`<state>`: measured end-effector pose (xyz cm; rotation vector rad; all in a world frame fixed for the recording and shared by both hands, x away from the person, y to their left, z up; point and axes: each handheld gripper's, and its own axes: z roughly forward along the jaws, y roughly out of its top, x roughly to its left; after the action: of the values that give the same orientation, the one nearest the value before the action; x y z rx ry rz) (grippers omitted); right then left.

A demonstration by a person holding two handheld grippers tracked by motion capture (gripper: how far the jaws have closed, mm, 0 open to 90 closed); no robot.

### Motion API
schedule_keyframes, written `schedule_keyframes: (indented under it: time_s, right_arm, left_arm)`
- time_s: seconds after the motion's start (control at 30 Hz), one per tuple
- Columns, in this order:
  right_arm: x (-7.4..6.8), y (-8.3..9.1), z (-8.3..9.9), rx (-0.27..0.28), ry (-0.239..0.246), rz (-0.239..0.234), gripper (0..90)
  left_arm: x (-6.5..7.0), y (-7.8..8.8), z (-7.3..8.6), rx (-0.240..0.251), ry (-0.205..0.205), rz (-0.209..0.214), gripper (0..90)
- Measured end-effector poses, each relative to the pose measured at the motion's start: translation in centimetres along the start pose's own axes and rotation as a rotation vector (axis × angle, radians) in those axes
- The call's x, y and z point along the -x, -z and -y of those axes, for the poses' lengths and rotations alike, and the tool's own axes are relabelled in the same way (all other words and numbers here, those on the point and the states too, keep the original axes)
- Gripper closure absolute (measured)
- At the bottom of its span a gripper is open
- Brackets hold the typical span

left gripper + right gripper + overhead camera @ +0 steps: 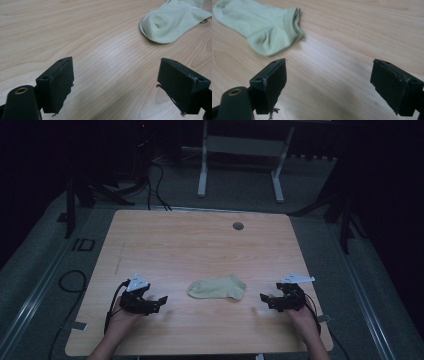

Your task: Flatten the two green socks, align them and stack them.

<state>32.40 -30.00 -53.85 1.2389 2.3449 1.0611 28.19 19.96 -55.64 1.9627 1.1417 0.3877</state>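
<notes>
A pale green ankle sock (218, 288) lies flat on the wooden table (200, 245), near its front middle. My left gripper (161, 301) sits low over the table to the left of the sock, a short gap away, jaws wide open and empty. In the left gripper view the sock's toe end (170, 22) lies ahead to the upper right of the open gripper (116, 85). My right gripper (263, 298) is on the sock's right, also open and empty. In the right gripper view the sock's cuff end (262, 27) lies ahead at upper left of the gripper (329, 86).
A round grey cable hole (238, 226) sits near the table's far edge. Beyond the table stand the white legs of another desk (202, 170). Black cables (70, 282) lie on the floor at left. The person's forearms come in over the front edge.
</notes>
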Motion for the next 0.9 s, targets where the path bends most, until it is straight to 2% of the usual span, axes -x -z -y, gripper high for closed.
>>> schedule_keyframes:
  time_s: [0.37, 0.63, 0.77, 0.9]
  right_arm:
    - [0.6, 2.4, 2.4, 0.014, -0.036, 0.05, 13.6]
    - [1.9, 3.4, 4.0, 0.055, -0.097, 0.084, 13.7]
    - [2.8, 3.7, 4.7, 0.09, -0.142, 0.105, 13.9]
    - [3.2, 4.0, 4.9, 0.126, -0.162, 0.121, 14.0]
  left_arm:
    - [-0.6, 1.2, 1.2, 0.011, 0.019, -0.017, 14.0]
    - [-1.2, 1.6, 1.8, 0.036, 0.041, -0.044, 14.0]
    - [-1.2, 1.5, 2.0, 0.042, 0.039, -0.053, 14.0]
    - [-1.2, 1.5, 2.1, 0.043, 0.042, -0.059, 14.0]
